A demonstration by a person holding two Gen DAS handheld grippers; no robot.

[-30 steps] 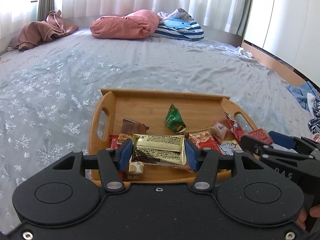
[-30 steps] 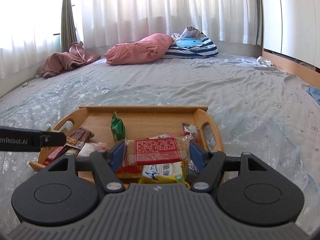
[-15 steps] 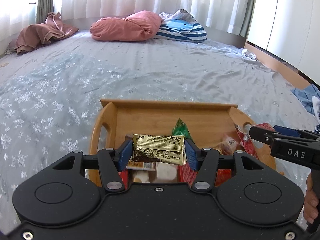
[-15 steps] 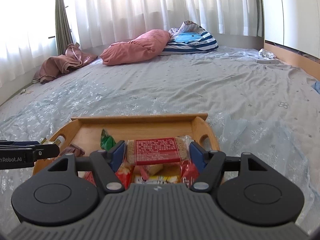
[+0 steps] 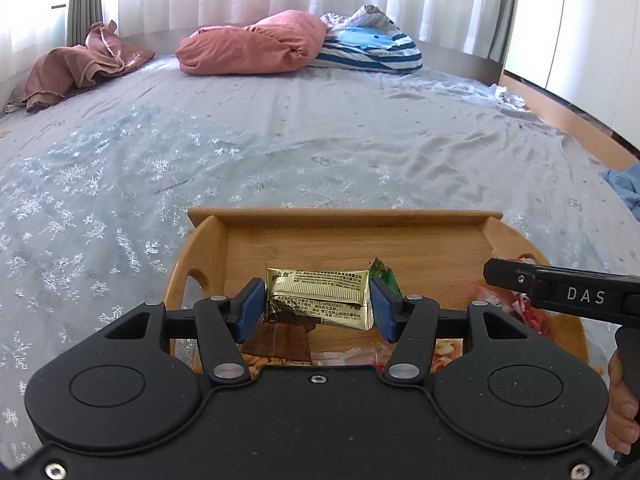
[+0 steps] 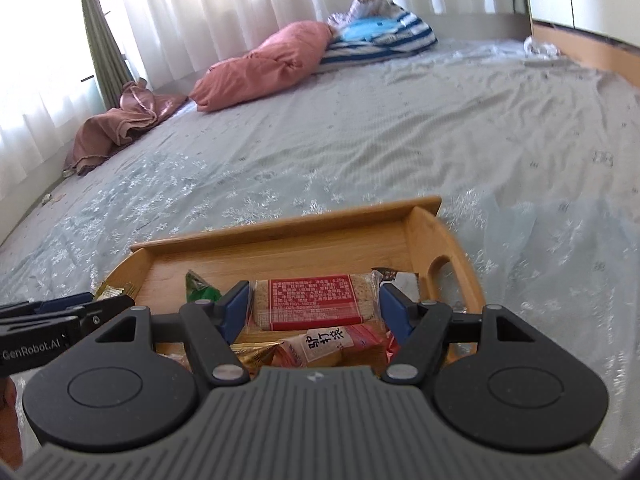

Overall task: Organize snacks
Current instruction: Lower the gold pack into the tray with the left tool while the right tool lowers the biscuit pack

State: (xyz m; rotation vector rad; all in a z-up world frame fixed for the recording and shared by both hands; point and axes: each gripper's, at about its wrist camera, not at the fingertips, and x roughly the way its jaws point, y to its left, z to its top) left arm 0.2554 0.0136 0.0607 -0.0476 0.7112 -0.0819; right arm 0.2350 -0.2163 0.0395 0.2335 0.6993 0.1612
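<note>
Your left gripper (image 5: pixel 318 304) is clamped on a crinkled gold foil snack packet (image 5: pixel 318 298), its blue pads pressing the two ends, and your right gripper (image 6: pixel 316 306) is clamped the same way on a clear-wrapped cracker bar with a red label (image 6: pixel 314 304). Both packets hang over the oval wooden tray with cut-out handles (image 5: pixel 344 216), which sits on the pale blue snowflake-print bed sheet (image 5: pixel 280 140). Each gripper's black body hides the tray's near half, so the loose snacks beneath you are cut off and hard to count. Just behind your left gripper's right pad, only a corner of a small green wrapper (image 5: pixel 384 276) shows; the right view shows that wrapper (image 6: pixel 200 286) more fully. The right view alone shows a pink packet with black characters (image 6: pixel 324 342) directly below the held bar. The left view alone shows your right hand (image 5: pixel 622 404) on the handle, cropped at the edge.
</note>
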